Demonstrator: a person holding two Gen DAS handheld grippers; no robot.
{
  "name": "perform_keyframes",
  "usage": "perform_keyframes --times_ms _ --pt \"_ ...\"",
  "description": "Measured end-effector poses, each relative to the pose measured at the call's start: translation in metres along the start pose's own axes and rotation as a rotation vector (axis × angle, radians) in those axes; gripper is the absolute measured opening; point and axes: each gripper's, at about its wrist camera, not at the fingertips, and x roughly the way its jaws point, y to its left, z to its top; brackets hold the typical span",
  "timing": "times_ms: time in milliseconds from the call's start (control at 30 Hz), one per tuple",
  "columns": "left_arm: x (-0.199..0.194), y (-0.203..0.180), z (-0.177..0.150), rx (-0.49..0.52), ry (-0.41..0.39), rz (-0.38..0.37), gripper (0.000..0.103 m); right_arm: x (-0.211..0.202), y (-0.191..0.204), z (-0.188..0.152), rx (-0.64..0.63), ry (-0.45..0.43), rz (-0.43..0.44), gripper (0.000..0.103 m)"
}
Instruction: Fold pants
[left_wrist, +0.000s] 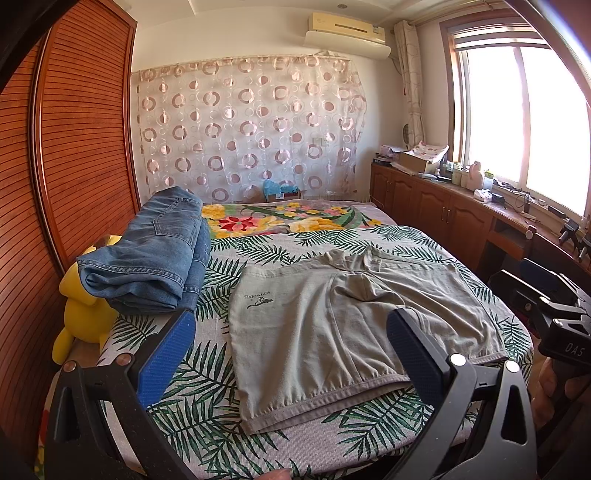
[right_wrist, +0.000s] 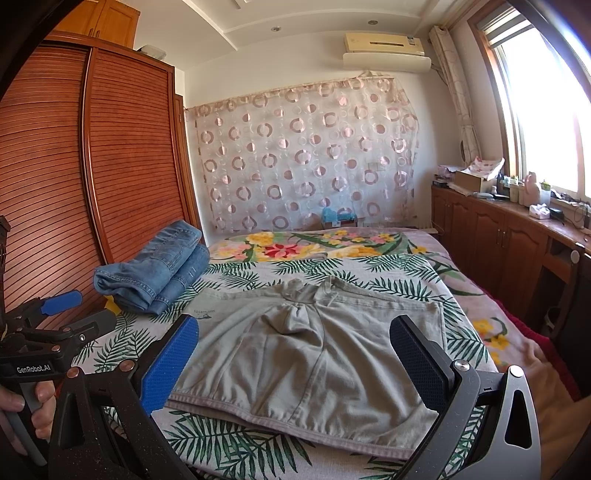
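On the bed (left_wrist: 258, 254), right at the near edge, we've got the grey shorts (left_wrist: 354, 325) spread flat on the palm-leaf cover, waistband toward us and the legs pointing away toward the flowered blanket (left_wrist: 280, 218). They're basically unfolded. The crotch area is a bit bunched up and there might be a small tuck near the far end, but the fisheye warps that part so we can't say for sure.

Both tools are up off the cloth and neither is touching anything. Our left gripper (left_wrist: 291, 354) hangs above the near-left part of the shorts with its blue pads spread wide, nothing in between. Our right gripper (right_wrist: 295, 365) is the same deal over the waistband, jaws wide apart and empty. In the right wrist view you can also see the left one off to the side, held in a hand (right_wrist: 22, 410).

Over by the wardrobe (right_wrist: 110, 155) a pair of jeans (left_wrist: 155, 254) sits already folded, lying partly on a yellow plush toy (left_wrist: 81, 306). So by our reckoning one garment is done, and the shorts haven't had their first fold yet. What's left is probably grabbing one side, bringing leg over leg, then halving it.
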Motion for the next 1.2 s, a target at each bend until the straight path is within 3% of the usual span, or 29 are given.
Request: perform_keyframes --times_ms 567,1200 --pt "0.000 -0.002 0.000 -0.002 0.008 -0.002 0.103 0.000 -0.001 0.001 -0.002 -0.003 0.003 0.103" --pt "0.042 0.015 -0.032 -0.023 0.126 -0.006 0.103 0.025 -0.017 -0.012 0.003 0.097 -0.023 0.103"
